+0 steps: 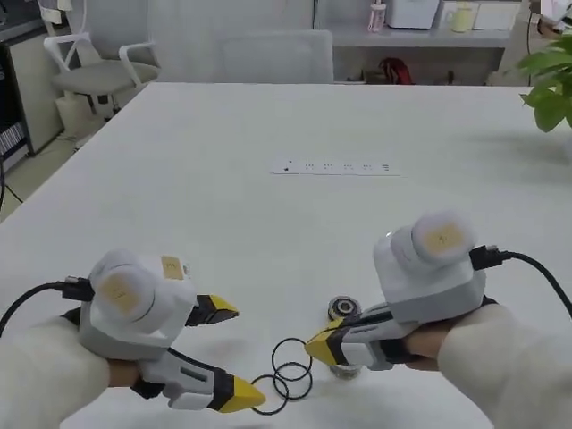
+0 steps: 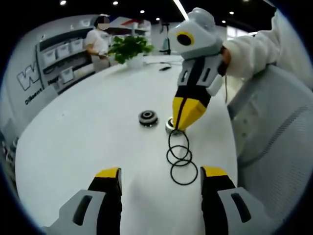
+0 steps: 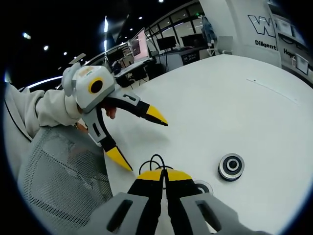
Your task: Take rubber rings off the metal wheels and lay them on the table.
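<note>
Presently left gripper (image 1: 239,351) slack, jaws wide. Right gripper (image 1: 313,345) clenched, tips at three rubber rings (image 1: 290,369) lying on the table (image 1: 268,223), 7 o'clock of a metal wheel (image 1: 343,308). Left gripper view exposes a second wheel (image 2: 169,125); head view half hides it.

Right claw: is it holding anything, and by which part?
The right claw, shut, seems to pinch a rubber ring by its rim; the left claw, open, holds nothing.

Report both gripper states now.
Left gripper: open, holding nothing.
Right gripper: jaws closed at a rubber ring; whether it grips it cannot be told.
</note>
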